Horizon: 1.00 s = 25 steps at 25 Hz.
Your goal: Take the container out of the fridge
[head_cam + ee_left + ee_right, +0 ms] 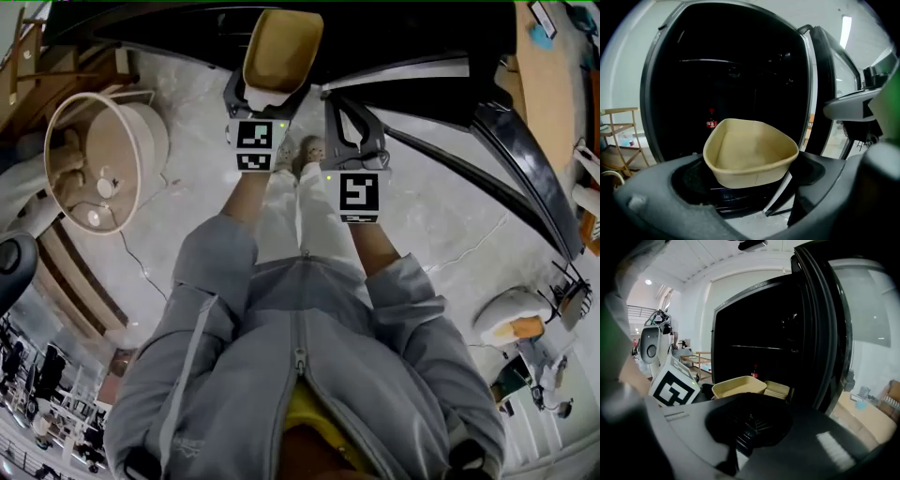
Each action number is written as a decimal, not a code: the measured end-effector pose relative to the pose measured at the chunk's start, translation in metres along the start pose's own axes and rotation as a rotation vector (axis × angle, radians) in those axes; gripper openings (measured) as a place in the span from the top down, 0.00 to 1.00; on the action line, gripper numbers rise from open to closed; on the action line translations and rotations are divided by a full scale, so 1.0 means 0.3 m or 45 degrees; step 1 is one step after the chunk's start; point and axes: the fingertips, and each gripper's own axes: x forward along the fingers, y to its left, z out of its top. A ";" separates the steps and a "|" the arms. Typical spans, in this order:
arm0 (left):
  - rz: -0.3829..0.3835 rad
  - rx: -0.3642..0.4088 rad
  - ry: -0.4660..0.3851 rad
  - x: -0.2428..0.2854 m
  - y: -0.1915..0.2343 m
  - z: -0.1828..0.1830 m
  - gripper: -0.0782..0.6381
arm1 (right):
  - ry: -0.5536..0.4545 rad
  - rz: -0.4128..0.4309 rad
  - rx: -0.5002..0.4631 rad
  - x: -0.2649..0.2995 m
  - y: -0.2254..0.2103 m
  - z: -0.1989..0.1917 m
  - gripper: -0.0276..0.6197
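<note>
The container (750, 152), a tan, empty, open-topped tub, sits between the fingers of the left gripper (270, 92). They grip it by its sides at the mouth of the open fridge (740, 70), clear of the shelves.

The main risk, as I judge it, is a slip. The walls look thin and flare upward, so a light squeeze could let the tub slide down, and a hard one could buckle it. Either way it would fall to the floor (422, 216).

The door (825, 333) stands open on the right. A pull that swings that way could knock the rim against it.

The right gripper (345, 117) is just right of the left one, its fingers closed on nothing. It could bump the tub if the two crowd together.

A stack (777, 390) of similar tubs lies farther in, and a bottle (711, 123) stands at the far back.

The bottle has a red label, but its print is too small to read. The marker cubes (255, 145) carry only black-and-white square patterns. No brand shows on the tub or fridge.
</note>
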 end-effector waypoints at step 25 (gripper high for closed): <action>0.087 -0.023 -0.216 -0.744 -0.147 0.587 0.19 | -0.268 0.023 -0.101 -0.442 0.040 0.537 0.96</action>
